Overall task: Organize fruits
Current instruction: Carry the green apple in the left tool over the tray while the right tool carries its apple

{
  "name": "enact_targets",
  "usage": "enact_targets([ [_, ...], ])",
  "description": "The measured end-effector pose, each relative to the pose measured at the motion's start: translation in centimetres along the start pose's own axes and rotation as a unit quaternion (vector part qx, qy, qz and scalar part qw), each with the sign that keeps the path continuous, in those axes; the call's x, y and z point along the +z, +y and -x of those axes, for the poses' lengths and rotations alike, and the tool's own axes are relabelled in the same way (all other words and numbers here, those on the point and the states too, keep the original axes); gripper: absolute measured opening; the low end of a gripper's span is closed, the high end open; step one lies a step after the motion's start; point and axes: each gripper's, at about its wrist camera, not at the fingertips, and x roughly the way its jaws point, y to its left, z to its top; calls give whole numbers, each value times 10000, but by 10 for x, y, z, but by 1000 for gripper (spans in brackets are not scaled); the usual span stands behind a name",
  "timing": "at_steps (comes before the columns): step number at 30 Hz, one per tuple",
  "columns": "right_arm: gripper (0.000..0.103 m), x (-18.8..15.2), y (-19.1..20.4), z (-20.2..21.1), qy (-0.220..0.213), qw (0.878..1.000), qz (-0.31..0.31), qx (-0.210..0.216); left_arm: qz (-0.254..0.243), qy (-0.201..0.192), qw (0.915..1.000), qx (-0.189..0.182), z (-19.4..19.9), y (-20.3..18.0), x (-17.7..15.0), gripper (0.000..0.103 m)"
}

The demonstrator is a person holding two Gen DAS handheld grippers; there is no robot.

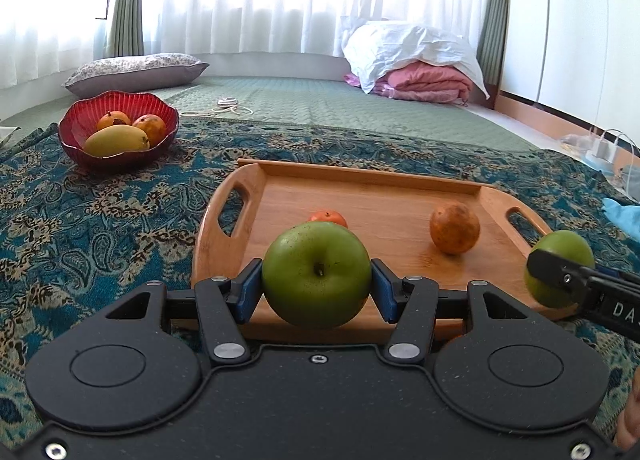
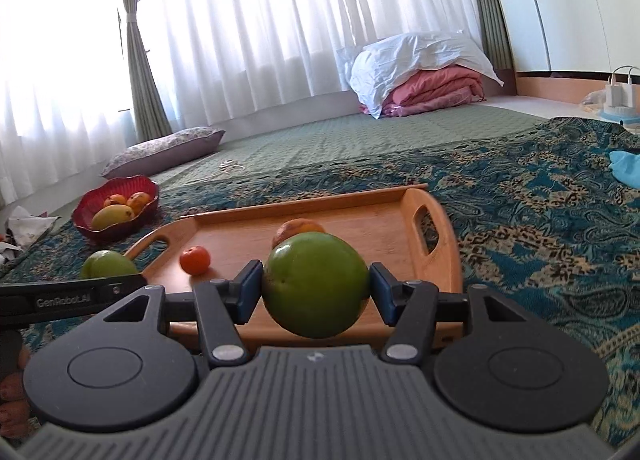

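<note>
My left gripper [image 1: 317, 284] is shut on a green apple [image 1: 317, 274], held above the near edge of the wooden tray [image 1: 372, 195]. My right gripper [image 2: 316, 287] is shut on a second green fruit [image 2: 316, 284], also above the tray's near edge [image 2: 360, 219]. Each gripper shows in the other's view: the right one with its fruit [image 1: 560, 260] at the tray's right, the left one with its apple [image 2: 108, 264] at the tray's left. A small tangerine [image 1: 329, 217] and a brownish orange [image 1: 455, 227] lie on the tray. A red bowl [image 1: 80, 127] far left holds a mango [image 1: 117, 140] and two orange fruits.
The tray and bowl rest on a blue paisley cloth [image 1: 100, 219] over a green quilted mat. A patterned pillow [image 1: 136, 69] lies behind the bowl. Folded pink bedding under a white cover [image 1: 416, 59] sits at the back right. A white cable [image 1: 228, 105] lies on the mat.
</note>
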Motion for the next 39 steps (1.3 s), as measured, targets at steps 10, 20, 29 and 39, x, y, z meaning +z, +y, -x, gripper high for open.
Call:
enact_targets([
  [10,61,18,-5,-40,81,9988,288,-391,45,130,9999,92,-35,4,16,54],
  [20,61,17,-5,-65,348,9967,412,-606,26,350,9992,215,-61,6,17,54],
  [29,61,17,-5,-70,484,9957,443,-656,-21,394,9989,233,-69,4,16,54],
  [39,61,16,-5,-73,577,9948,442,-716,-120,388,9989,234,-67,2,15,54],
])
